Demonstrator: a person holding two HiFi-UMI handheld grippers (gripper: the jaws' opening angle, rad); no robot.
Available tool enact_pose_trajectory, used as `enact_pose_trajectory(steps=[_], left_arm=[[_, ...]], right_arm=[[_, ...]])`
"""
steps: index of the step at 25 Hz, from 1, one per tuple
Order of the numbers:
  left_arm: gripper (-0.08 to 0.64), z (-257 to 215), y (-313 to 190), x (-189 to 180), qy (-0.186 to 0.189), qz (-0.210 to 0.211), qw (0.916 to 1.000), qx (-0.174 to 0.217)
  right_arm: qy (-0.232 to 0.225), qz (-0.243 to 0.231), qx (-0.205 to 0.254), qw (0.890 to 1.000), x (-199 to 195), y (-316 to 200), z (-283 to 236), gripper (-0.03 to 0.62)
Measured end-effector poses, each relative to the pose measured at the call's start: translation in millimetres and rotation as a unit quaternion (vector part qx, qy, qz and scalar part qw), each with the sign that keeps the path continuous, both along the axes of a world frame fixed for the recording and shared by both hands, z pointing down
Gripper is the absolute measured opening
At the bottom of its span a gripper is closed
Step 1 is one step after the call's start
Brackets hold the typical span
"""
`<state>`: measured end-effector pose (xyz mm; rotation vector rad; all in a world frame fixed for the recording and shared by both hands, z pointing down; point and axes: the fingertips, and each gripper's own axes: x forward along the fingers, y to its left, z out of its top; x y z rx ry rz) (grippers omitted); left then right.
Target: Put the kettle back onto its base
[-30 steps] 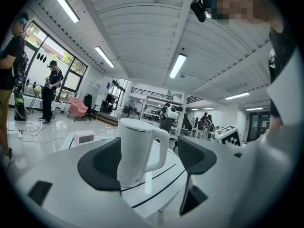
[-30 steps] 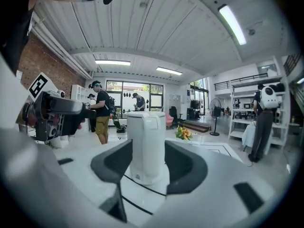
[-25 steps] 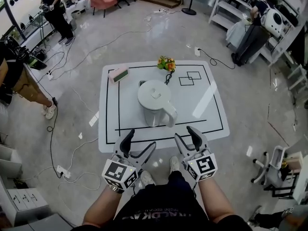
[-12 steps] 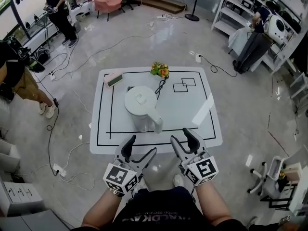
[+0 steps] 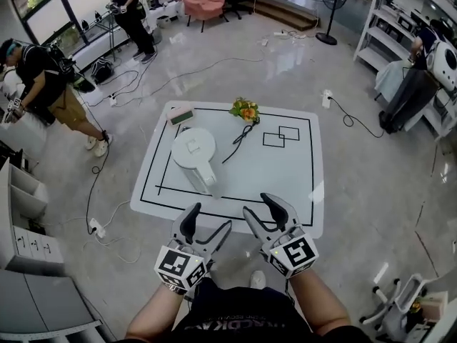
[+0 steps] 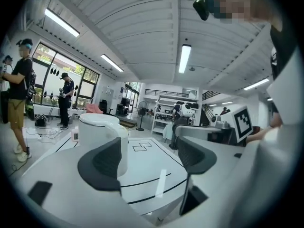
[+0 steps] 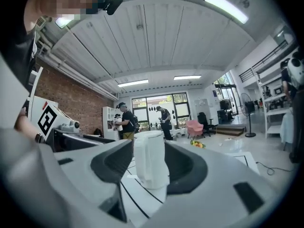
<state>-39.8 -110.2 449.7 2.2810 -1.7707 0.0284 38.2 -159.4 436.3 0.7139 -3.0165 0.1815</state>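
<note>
A white kettle (image 5: 193, 154) stands on the left half of the low white table (image 5: 285, 184), with its handle turned toward me. It also shows in the left gripper view (image 6: 97, 127) and the right gripper view (image 7: 149, 163). A black cord (image 5: 235, 138) runs across the table toward it; I cannot make out the base. My left gripper (image 5: 205, 224) and right gripper (image 5: 263, 213) hover side by side over the table's near edge. Both are open, empty and short of the kettle.
A pink and green box (image 5: 180, 113) and a bunch of flowers (image 5: 245, 109) lie at the table's far edge. Black squares (image 5: 280, 136) are marked on the top. People (image 5: 50, 84) stand at the left; cables (image 5: 107, 213) trail over the floor.
The head view has swung, so the table and kettle now sit further left and farther off. Both grippers have shifted a little and stay open at the table's front edge.
</note>
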Motion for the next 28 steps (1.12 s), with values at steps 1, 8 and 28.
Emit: enact_pose_trajectory(steps=[1,8,28], left_arm=[[0.362,-1.6,2.6,6.6,-0.003,-0.011,0.9999,0.001],[0.362,-4.2,32.2,38.1,-0.008,-0.084,0.9964,-0.004],[0.356,-22.7,130.1,5.7,-0.008,-0.119,0.9927,0.017]], right_arm=[[-0.003,-0.012,0.000,1.000,5.0,0.7,-0.7,0.196],[-0.010,-0.087,-0.015,0.996,25.9,17.0,3.7,0.196],[0.008,-0.131,-0.005,0.991,-13.2,116.1,-6.1,0.165]])
